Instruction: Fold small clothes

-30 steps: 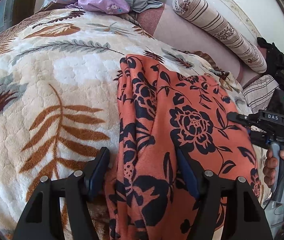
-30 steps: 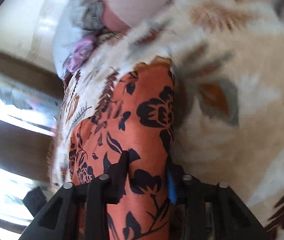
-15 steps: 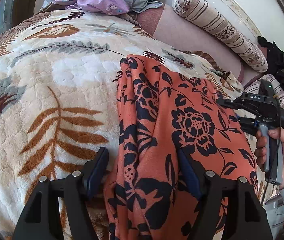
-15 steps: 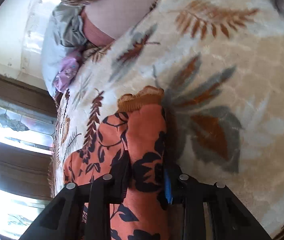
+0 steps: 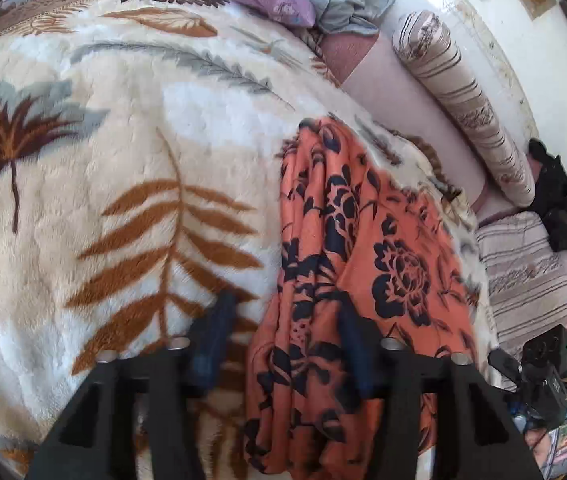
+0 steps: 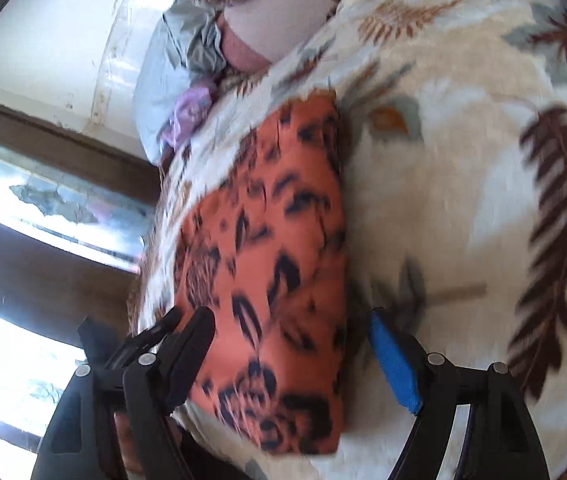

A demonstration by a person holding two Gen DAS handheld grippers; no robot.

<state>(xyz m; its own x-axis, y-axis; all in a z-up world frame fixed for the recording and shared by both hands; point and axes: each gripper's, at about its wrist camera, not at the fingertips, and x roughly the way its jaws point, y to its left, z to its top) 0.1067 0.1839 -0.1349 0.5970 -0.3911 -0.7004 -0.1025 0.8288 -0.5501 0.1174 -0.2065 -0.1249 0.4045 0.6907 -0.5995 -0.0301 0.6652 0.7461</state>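
Fleece blanket [image 5: 131,184], cream with a leaf print, covers the bed and carries the work. Orange floral garment [image 5: 363,264] lies on it as a long folded strip, long axis running away from both cameras. Left claw [image 5: 283,340] is spread, straddling the strip's near end, one finger over fabric. Right claw [image 6: 291,352] is likewise spread, holding nothing. Judgement: both sit at the near end; the next fold runs lengthwise.

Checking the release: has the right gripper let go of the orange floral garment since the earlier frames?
Yes. The right gripper now stands open, fingers apart beside the orange floral garment lying on the leaf-print blanket; earlier it pinched the cloth.
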